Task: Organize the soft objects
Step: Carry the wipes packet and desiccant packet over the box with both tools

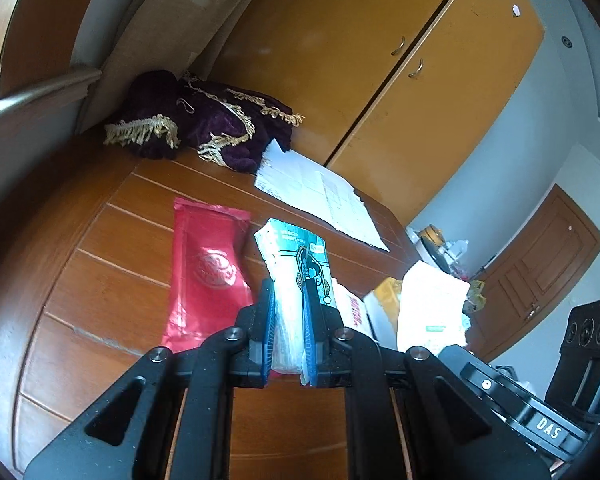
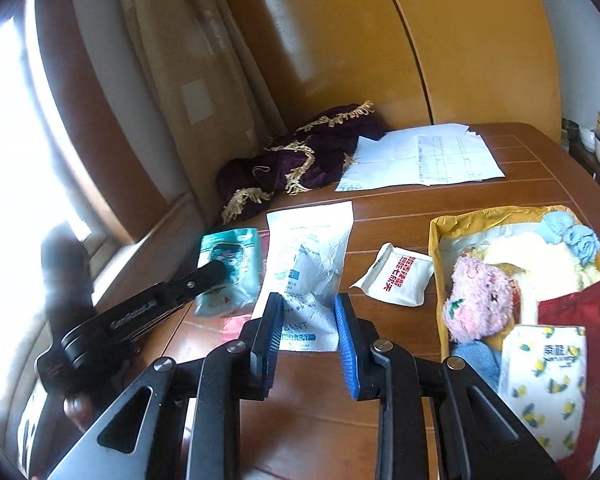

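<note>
Scanning the tabletop (image 2: pixel 440 200), we read "ANT" on the white pouch (image 2: pixel 308 264) between our right gripper (image 2: pixel 308 320)'s released jaws; our left gripper (image 1: pixel 288 300), near a unit marked "DAS" (image 1: pixel 548 428), clenches a teal packet (image 1: pixel 296 256) above the tabletop.

My open-topped yellow box (image 2: pixel 436 236) right on the brown wooden tabletop (image 2: pixel 540 160), white crinkled pouch (image 2: pixel 312 256) left of it, white paper sheets (image 2: pixel 420 156) behind

Teal packet (image 2: pixel 229 268) is sitting by a red pouch (image 1: pixel 204 272), purple velvet cloth (image 2: pixel 296 160) is showing off gold fringe, and that white tissue pack (image 2: pixel 544 376) is sporting little yellow lemons.
</note>
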`<action>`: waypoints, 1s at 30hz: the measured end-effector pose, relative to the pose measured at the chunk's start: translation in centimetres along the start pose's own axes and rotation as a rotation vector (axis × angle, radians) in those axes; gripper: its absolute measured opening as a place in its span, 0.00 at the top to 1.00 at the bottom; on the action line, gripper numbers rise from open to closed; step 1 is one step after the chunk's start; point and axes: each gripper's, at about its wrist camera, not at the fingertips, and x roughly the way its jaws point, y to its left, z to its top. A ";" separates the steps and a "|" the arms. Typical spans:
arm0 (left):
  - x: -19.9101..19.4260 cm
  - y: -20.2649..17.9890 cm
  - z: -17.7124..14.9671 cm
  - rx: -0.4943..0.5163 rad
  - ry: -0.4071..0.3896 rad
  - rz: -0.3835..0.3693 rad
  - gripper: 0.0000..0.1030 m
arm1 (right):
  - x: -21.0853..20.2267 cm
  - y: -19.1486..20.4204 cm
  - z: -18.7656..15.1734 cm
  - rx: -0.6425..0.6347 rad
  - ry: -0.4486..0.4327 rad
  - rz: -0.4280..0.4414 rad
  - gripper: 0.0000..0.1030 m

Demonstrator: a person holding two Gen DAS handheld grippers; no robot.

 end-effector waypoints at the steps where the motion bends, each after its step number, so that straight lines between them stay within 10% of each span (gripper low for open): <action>1: -0.2 -0.5 -0.4 -0.009 0.003 -0.025 0.90 | -1.1 -0.1 -0.4 -0.020 -0.006 0.024 0.74; 12: -0.1 -8.3 -4.4 -0.026 0.201 -0.347 0.91 | -9.2 -4.9 -3.9 -0.032 0.003 0.046 0.74; 30: 0.8 -13.7 -10.2 0.131 0.357 -0.434 0.91 | -14.9 -14.8 -5.3 0.121 -0.044 -0.155 0.74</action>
